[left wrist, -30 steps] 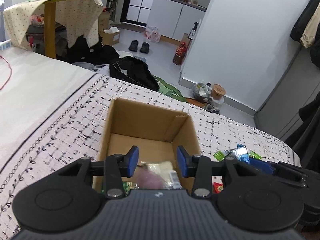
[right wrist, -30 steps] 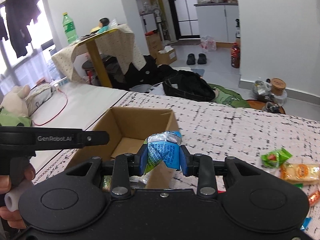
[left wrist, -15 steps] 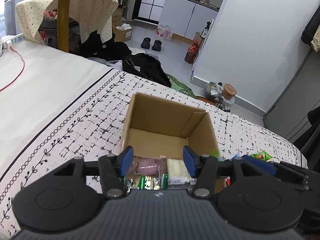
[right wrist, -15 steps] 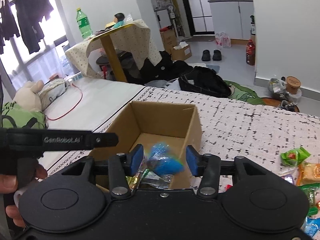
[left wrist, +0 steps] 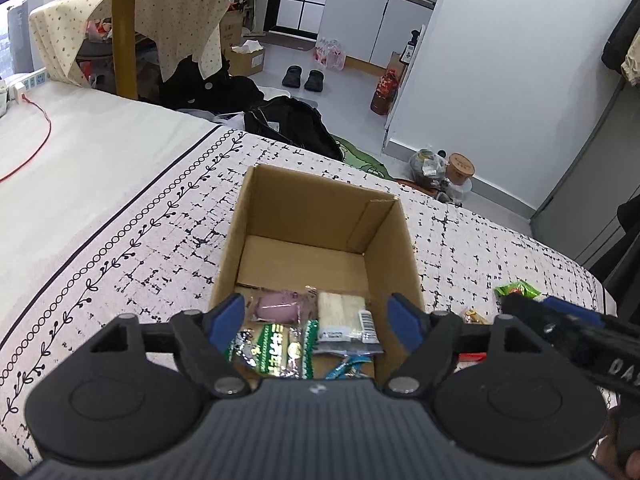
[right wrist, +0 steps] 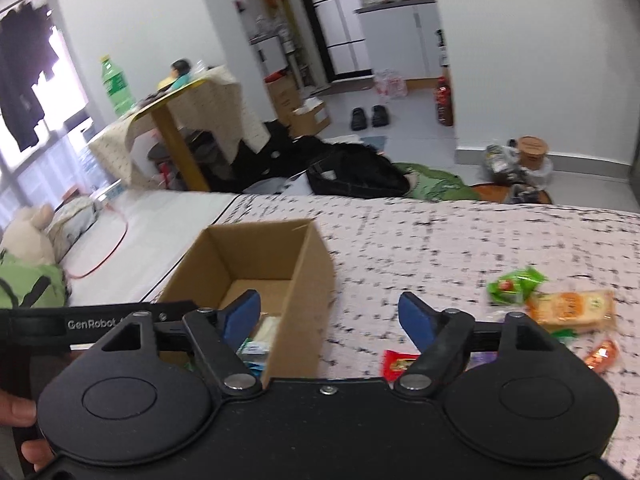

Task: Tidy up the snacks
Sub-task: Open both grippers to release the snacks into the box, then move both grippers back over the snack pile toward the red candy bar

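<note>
An open cardboard box (left wrist: 392,240) (right wrist: 308,272) stands on the patterned bedspread (left wrist: 120,248). Inside lie several snack packs: a pink one (left wrist: 280,306), a pale wafer pack (left wrist: 344,316) and a green-and-white one (left wrist: 280,350). My left gripper (left wrist: 318,316) hovers over the box's near end, its jaws opening with nothing between them. My right gripper (right wrist: 330,314) straddles the box's right wall, its jaws also opening and empty. Loose snacks lie to the right of the box: a green pack (right wrist: 516,282), an orange pack (right wrist: 572,310) and a red one (right wrist: 398,362).
The bed's far edge drops to a floor with a black bag (left wrist: 292,126), slippers (left wrist: 302,78) and jars (left wrist: 460,168). A cloth-covered table (left wrist: 128,8) stands at the far left. A hand (right wrist: 20,412) holds the other gripper's handle at the left.
Both grippers opened wider. The right one let go of a blue snack pack, which dropped into the box, then shifted right over the box's wall. The left wrist view now shows more of the box's contents.
</note>
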Demonstrator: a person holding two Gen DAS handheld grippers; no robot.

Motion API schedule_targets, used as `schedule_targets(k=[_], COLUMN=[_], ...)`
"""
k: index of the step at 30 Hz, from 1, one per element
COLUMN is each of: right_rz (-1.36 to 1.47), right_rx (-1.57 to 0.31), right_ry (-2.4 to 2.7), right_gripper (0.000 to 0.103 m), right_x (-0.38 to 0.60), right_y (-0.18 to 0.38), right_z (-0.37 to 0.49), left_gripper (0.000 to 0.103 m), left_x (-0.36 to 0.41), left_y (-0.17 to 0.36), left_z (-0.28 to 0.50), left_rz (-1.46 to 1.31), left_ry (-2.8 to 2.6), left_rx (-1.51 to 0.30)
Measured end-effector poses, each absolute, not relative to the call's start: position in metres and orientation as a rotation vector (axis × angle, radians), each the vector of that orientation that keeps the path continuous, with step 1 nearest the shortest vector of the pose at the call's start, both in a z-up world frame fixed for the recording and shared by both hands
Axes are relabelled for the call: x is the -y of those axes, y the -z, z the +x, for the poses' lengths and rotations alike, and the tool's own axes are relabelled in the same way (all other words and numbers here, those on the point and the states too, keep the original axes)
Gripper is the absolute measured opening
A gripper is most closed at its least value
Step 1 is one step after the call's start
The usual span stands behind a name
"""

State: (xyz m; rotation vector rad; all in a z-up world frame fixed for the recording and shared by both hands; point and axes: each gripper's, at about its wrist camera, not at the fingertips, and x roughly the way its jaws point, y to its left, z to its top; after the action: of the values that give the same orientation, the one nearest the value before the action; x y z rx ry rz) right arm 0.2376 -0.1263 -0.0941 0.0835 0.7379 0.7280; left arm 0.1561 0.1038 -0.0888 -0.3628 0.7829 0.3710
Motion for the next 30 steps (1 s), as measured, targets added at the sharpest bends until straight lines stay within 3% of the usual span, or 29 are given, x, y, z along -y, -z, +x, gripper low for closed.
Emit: schedule_targets(k=[5, 11, 30], right_rz=[0.105, 0.131, 0.185], right_rx=[-0.734, -0.72, -0.715], right_ry=[-0.688, -0.659, -0.58], right_gripper=[0.086, 0.103, 0.103], right_x=[0.148, 0.174, 0.239], right_y=[0.095, 0.098, 0.115], right_z=[0.235, 0.232, 0.228], left_gripper=[0.086, 0.103, 0.103], left_x=[-0.088, -0.068, -0.017], left_y=[0.086, 0.083, 0.083], left_z=[0.157, 0.156, 0.166], left_rz=[-0.348, -0.325, -0.297], left_ry=[-0.356, -0.33, -0.243], left_rx=[-0.779, -0.755, -0.743])
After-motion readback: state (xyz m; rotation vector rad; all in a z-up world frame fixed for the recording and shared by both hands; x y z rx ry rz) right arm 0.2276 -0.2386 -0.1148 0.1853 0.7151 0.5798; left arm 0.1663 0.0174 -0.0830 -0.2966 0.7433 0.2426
